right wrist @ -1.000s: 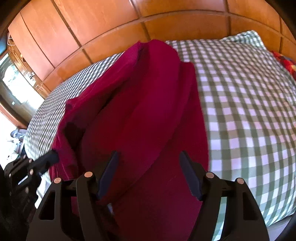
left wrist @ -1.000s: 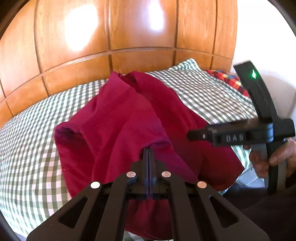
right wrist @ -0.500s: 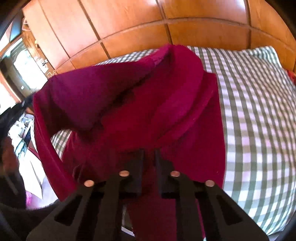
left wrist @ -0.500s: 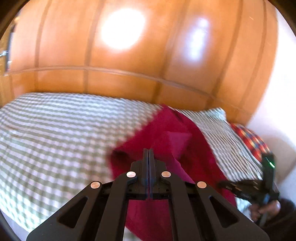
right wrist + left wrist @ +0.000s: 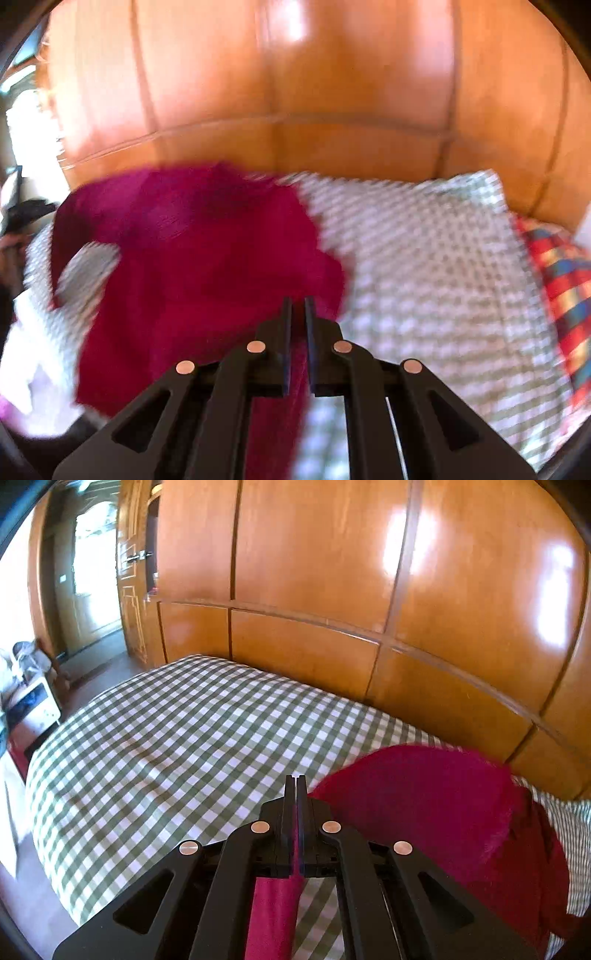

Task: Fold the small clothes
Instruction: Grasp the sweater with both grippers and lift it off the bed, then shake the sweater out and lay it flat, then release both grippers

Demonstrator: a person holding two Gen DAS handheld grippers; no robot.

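Spanning bare bedspread [image 5: 166,738], garment [image 5: 424,805] edge

Left claw [image 5: 296,786] pinching crimson garment [image 5: 424,797], checked bedspread [image 5: 166,738]

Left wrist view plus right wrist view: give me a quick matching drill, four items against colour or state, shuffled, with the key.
Items:
1. red garment
2. bed sheet
3. wall panelling
4. left claw

Descriptions:
A. glossy orange-brown wood
B. green and white check
C. shut on a fold of cloth
D. dark red, lifted off the bed

Pairs: 1-D, 2-B, 3-A, 4-C
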